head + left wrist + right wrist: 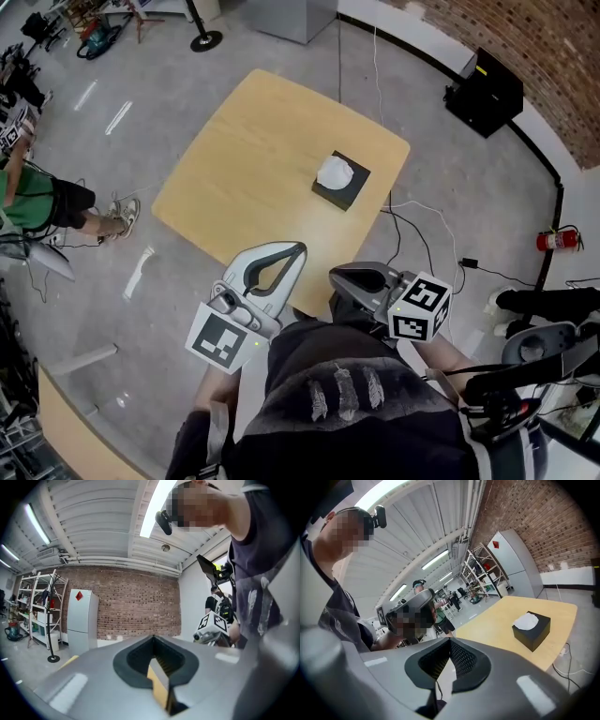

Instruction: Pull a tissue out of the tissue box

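Head view first: the tissue box [341, 180] sits on the wooden desk [253, 159], with a white tissue [334, 172] puffed up out of its top. Both grippers hang short of the box, at the desk's near edge. The left gripper [284, 251] is below and left of the box and the right gripper [361, 278] almost straight below it, neither touching it. Beyond the box, a black case [485, 92] stands on the floor.

Over to the left gripper view: the jaws are pressed together with nothing between them. The box is out of sight here; a brick wall [136, 599] and a white fridge [82, 620] are ahead.

Right gripper view now: the jaws are closed too, and empty. The box lies up and right of their tips, well apart.
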A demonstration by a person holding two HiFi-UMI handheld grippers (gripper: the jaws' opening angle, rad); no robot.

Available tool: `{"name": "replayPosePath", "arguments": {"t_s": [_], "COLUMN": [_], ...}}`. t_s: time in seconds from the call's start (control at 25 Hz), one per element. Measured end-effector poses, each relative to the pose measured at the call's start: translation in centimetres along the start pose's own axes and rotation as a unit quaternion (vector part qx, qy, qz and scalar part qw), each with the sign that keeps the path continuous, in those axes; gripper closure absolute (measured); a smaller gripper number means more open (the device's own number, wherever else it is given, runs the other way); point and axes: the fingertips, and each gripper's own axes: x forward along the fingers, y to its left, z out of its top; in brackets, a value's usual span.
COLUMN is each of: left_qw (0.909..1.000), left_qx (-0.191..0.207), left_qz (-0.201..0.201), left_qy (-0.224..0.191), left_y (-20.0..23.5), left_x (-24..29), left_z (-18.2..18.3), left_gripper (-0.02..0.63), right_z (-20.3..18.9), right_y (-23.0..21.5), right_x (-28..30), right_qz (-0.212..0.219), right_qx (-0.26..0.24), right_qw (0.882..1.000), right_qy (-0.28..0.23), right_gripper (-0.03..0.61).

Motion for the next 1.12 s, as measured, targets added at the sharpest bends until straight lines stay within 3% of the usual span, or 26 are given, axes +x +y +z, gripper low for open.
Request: {"name": "replayPosePath", "arguments": {"t_s": [0.72,1.0,1.12], "left_qw": [0.996,0.988,0.983], "left_qx": [0.028,0.043,0.029], "left_qz": [0.002,-0.003,0.0], "left_qy": [0.084,0.148,0.181], "left_y": [4.5,5.3,6.1], "left_x": [9.5,13.5,15.0], "left_z": [-2.1,-6.0,-8.1], "left_gripper": [0.611,0.611,0.611], "right_z": [2.4,2.1,1.7], "right_y": [-10.6,-13.6,-14.5], "right_x": [-0.3,-0.9,-1.2], "right_qz": [-0.063,-0.057,-0.063], "right_qx": [-0.025,0.003,0.001], "right_qw": [0.998,0.998,0.998], "right_qy": [0.011,0.009,0.021], "right_gripper": [0.58,0.578,0.578]}}
